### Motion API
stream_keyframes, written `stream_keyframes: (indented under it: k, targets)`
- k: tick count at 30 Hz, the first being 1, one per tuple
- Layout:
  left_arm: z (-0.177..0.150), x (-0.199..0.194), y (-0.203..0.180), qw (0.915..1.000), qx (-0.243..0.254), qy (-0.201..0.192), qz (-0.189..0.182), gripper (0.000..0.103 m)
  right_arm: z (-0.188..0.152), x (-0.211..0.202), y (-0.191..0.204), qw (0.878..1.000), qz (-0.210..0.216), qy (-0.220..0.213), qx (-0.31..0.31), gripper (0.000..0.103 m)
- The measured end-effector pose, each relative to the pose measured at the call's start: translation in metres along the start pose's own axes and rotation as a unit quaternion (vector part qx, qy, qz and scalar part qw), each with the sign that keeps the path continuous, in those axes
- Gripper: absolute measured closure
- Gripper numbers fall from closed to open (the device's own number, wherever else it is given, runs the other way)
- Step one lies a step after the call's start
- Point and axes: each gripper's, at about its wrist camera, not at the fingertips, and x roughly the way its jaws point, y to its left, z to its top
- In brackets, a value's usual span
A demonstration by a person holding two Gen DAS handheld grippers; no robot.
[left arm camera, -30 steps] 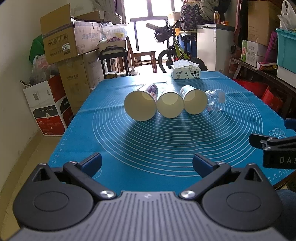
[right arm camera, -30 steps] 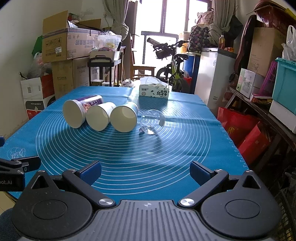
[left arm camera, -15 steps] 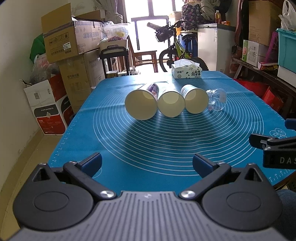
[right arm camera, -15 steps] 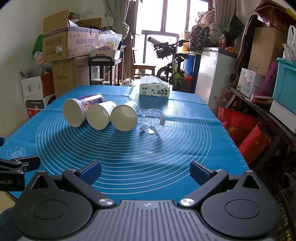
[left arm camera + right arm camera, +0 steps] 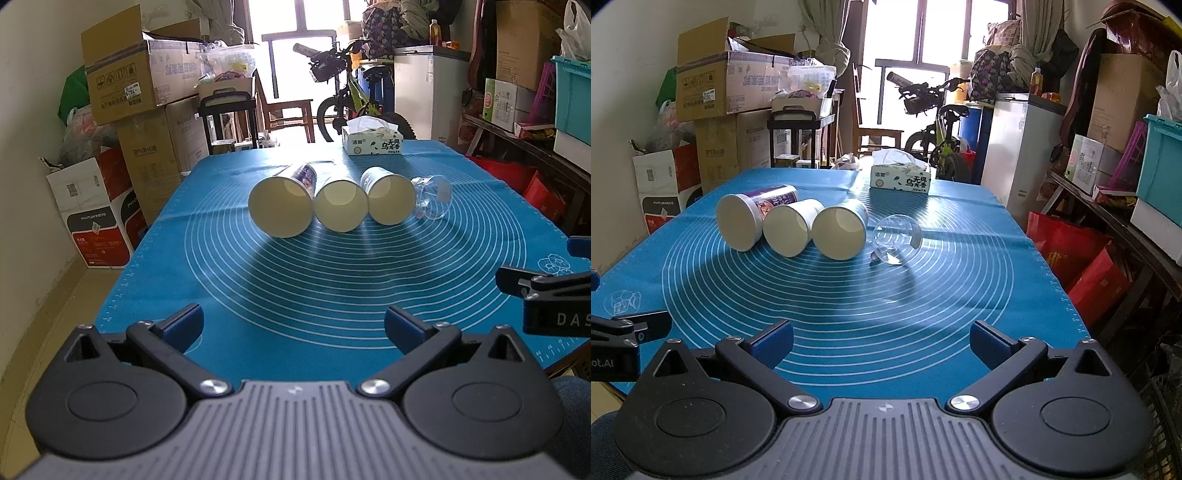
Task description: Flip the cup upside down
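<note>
1. Left gripper [image 5: 293,325]: we hold it low over the near edge of the mat, its blue-padded fingers spread wide apart with nothing between them.
2. Right gripper [image 5: 881,338]: we hold it likewise at the near edge, fingers wide apart and empty. In the left wrist view its black side shows at the right border; the two grippers sit side by side, apart.
3. Blue mat [image 5: 332,280]: it covers the table and carries white concentric rings.
4. Printed cup [image 5: 280,206]: the largest, with a purple print on its wall, it lies on its side at the left end of the row, its open mouth facing us.
5. Middle paper cup [image 5: 340,206]: it lies on its side, touching the printed cup, mouth toward us.
6. Right paper cup [image 5: 390,201]: it lies on its side, touching the middle paper cup, mouth toward us.
7. Clear glass cup [image 5: 895,239]: it lies on its side at the right end of the row, just beside the right paper cup.
8. Tissue box [image 5: 900,179]: it stands at the far end of the mat, well behind the row.

We note all four cups well ahead of both grippers, none touched.
</note>
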Motion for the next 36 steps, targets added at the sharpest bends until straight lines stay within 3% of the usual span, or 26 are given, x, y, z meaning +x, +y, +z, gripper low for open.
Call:
stream_keyframes:
  k: [11,17,22,29,36]
  targets:
    - [0.004,0.005,0.004,1.0,0.001,-0.002,0.004,0.0,0.004,0.003,-0.005,1.0,0.002,0.002,0.005,0.0]
    - [0.026,0.017,0.009,0.9999,0.008,-0.008,-0.005,0.0,0.012,0.012,-0.011,1.0,0.001,0.005,0.011,0.0]
    - [0.062,0.05,0.013,0.9997,0.022,-0.012,0.006,0.0,0.022,0.024,-0.018,1.0,-0.001,0.003,0.018,0.0]
    - [0.108,0.117,0.026,0.9997,0.015,0.019,0.004,0.0,0.031,0.047,-0.034,0.999,-0.007,0.008,0.031,0.0]
    - [0.133,0.168,0.041,0.9983,-0.015,0.056,-0.008,0.001,0.034,0.06,-0.044,0.999,-0.011,0.008,0.038,0.0]
